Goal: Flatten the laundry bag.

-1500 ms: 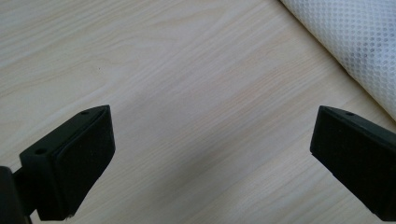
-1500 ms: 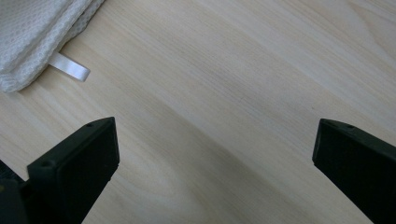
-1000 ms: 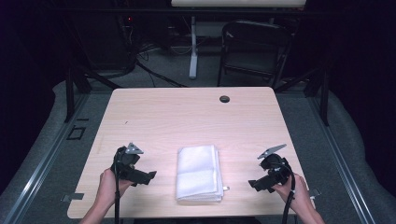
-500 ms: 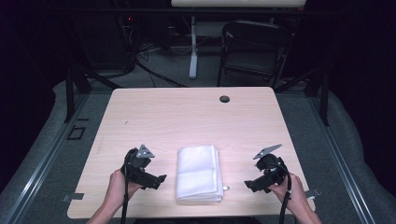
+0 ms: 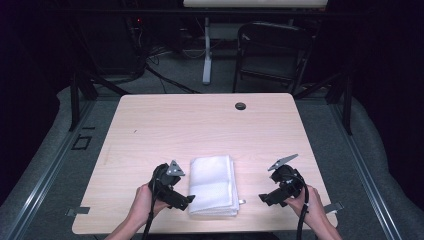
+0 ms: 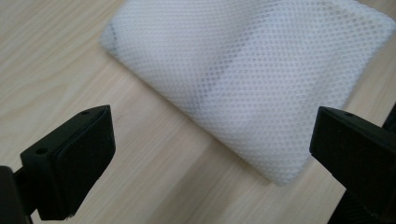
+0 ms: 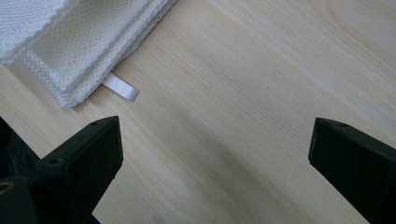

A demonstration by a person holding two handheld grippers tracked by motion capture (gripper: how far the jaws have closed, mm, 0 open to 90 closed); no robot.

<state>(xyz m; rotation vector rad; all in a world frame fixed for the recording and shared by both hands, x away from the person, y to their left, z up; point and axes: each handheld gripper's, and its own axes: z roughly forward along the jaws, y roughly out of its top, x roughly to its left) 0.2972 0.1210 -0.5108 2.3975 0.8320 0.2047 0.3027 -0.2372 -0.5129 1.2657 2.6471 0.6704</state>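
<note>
pale wood tabletop (image 5: 150,140), dark room behind. folded white mesh cloth (image 5: 212,184) lies at near edge between grippers. left gripper (image 5: 186,201) at its left edge, fingers wide open, empty. right gripper (image 5: 264,198) apart from it, wide open, empty. risk: pinching one layer only, fold drags askew; loop tag (image 7: 120,87) may snag. no containers.

Cropped cloth, cropped arms

The folded white mesh cloth (image 6: 261,79) runs off the top of the left gripper view, and its upper left part is cut off in the right gripper view; both of the person's forearms leave the high view's bottom edge.
</note>
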